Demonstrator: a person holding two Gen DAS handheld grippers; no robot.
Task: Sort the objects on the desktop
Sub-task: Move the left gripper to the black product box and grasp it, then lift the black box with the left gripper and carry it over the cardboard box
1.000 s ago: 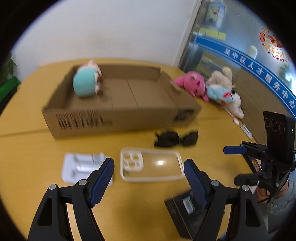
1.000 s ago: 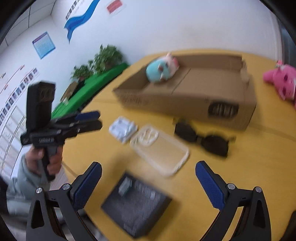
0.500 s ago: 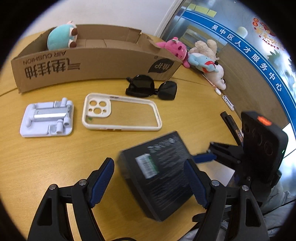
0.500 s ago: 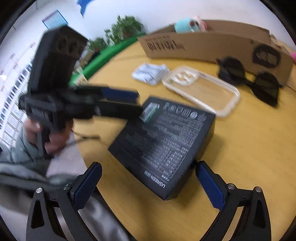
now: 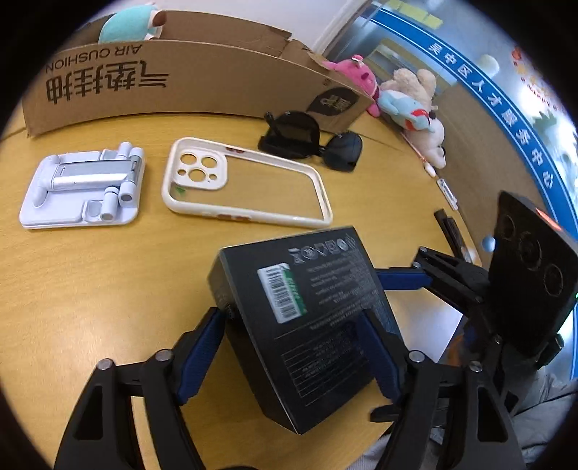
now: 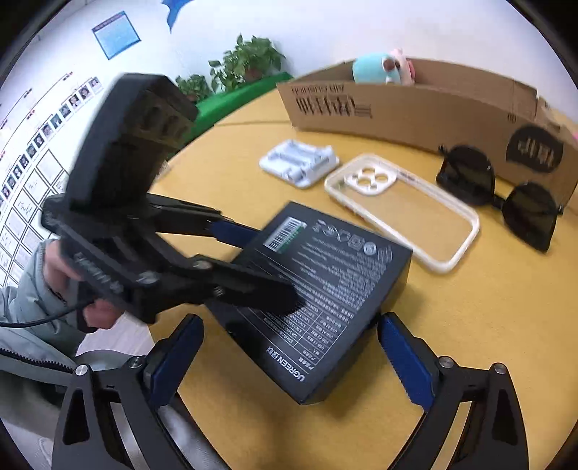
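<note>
A black UGREEN box (image 5: 310, 311) lies near the front edge of the yellow table (image 5: 90, 274). My left gripper (image 5: 292, 325) has its blue pads against both sides of the box, which sits tilted between them. In the right wrist view the box (image 6: 325, 289) lies between the fingers of my right gripper (image 6: 289, 347), which is open and not touching it. Behind lie a white phone case (image 5: 245, 184), black sunglasses (image 5: 310, 141) and a white folding stand (image 5: 83, 184). A long cardboard box (image 5: 188, 83) holds a teal plush (image 5: 123, 29).
Pink, blue and beige plush toys (image 5: 404, 97) lie at the back right beside the cardboard box. A small white item (image 5: 448, 191) and a dark strip (image 5: 448, 231) lie near the right table edge. Green plants (image 6: 249, 61) stand beyond the table.
Both grippers dropped low and closed in on the black box. My left gripper's fingers narrowed onto its sides, and the box now sits tilted.
</note>
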